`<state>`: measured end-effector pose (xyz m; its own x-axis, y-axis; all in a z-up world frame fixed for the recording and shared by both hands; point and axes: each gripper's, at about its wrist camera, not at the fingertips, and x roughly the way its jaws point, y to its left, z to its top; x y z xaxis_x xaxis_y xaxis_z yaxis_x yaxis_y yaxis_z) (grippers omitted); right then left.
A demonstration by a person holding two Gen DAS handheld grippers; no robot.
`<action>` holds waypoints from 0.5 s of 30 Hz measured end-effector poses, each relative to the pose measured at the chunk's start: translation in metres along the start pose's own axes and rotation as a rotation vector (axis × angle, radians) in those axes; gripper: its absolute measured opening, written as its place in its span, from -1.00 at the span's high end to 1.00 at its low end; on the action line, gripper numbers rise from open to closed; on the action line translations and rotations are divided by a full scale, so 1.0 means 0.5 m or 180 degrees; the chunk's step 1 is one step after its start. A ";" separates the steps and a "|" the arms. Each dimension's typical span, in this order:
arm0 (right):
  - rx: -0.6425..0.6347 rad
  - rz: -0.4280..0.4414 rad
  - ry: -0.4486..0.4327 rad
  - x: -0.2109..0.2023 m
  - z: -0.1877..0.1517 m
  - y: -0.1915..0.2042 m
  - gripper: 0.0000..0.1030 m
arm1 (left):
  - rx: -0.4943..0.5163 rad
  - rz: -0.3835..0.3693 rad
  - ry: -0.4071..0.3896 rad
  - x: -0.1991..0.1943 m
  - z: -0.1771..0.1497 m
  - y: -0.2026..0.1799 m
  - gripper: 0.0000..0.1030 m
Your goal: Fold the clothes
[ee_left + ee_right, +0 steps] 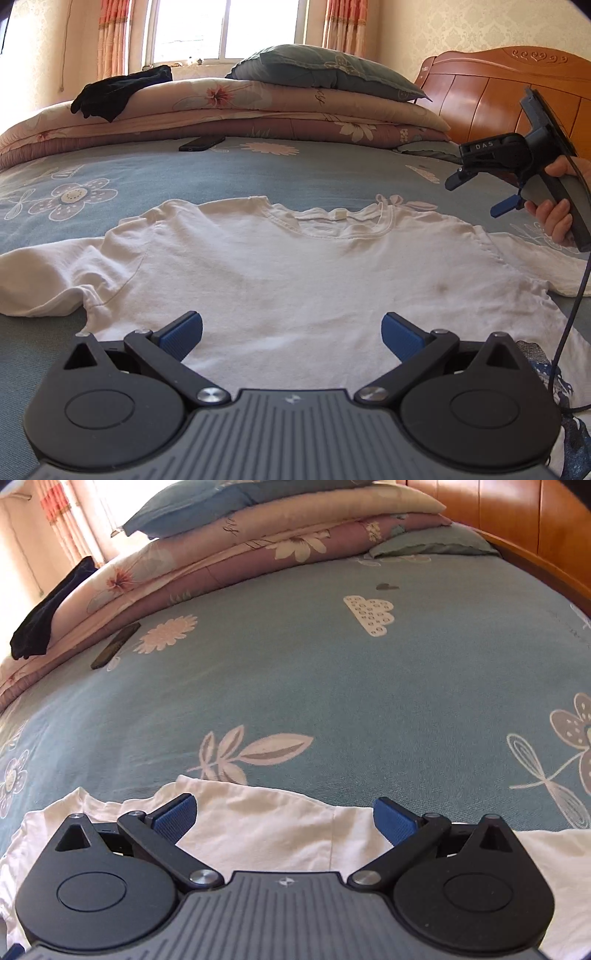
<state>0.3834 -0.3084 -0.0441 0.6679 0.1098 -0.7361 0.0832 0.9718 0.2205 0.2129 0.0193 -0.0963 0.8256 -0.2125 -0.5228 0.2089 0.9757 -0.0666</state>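
A white T-shirt lies spread flat on the bed, collar toward the pillows, both sleeves out to the sides. My left gripper hovers open above the shirt's lower body, nothing between its blue pads. The right gripper, held by a hand, hangs in the air above the shirt's right shoulder. In the right wrist view my right gripper is open over the shirt's shoulder and sleeve, with nothing in it.
A blue floral bedsheet covers the bed. Folded quilts and a grey-blue pillow are stacked at the far side, with a black garment on them. A dark phone lies near the quilts. A wooden headboard stands on the right.
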 end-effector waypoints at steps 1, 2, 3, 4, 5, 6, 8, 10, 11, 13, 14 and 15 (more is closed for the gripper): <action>-0.0131 -0.0016 -0.0047 -0.036 -0.005 0.020 -1.00 | 0.0059 -0.0036 -0.0049 -0.015 0.007 -0.006 -0.99; -0.0246 -0.0024 -0.0087 -0.071 -0.012 0.038 -1.00 | 0.0111 -0.0089 -0.0094 -0.029 0.014 -0.012 -0.99; -0.0321 -0.0013 -0.0113 -0.105 -0.022 0.051 -1.00 | 0.0144 -0.0179 -0.0129 -0.045 0.022 -0.016 -0.99; -0.0393 0.0000 -0.0138 -0.139 -0.033 0.063 -1.00 | 0.0160 -0.0275 -0.0163 -0.060 0.030 -0.019 -0.99; -0.0455 0.0020 -0.0161 -0.172 -0.046 0.073 -1.00 | 0.0130 -0.0366 -0.0196 -0.075 0.040 -0.019 -0.99; -0.0515 0.0038 -0.0188 -0.204 -0.060 0.081 -1.00 | 0.0060 -0.0455 -0.0218 -0.088 0.051 -0.016 -0.99; -0.0668 0.0057 -0.0261 -0.281 -0.095 0.099 -1.00 | -0.0150 -0.0641 -0.0203 -0.113 0.079 -0.005 -0.99; -0.0767 0.0088 -0.0342 -0.343 -0.131 0.110 -1.00 | -0.0395 -0.0802 -0.0173 -0.147 0.108 0.011 -0.99; -0.0826 0.0151 -0.0354 -0.367 -0.153 0.114 -1.00 | -0.0468 -0.0849 -0.0203 -0.170 0.120 0.020 -0.99; -0.0906 0.0275 -0.0351 -0.394 -0.202 0.118 -1.00 | -0.0538 -0.0885 -0.0301 -0.214 0.136 0.037 -0.99; -0.0913 0.0311 -0.0309 -0.391 -0.231 0.117 -1.00 | -0.0551 -0.0901 -0.0345 -0.232 0.141 0.047 -0.99; -0.0925 0.0326 -0.0216 -0.376 -0.268 0.118 -1.00 | -0.0547 -0.0903 -0.0370 -0.244 0.144 0.060 -0.99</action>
<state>0.1636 -0.2436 0.0217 0.7106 0.2056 -0.6729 -0.1955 0.9764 0.0918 0.1559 0.0709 0.0266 0.8035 -0.4715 -0.3634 0.3554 0.8697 -0.3425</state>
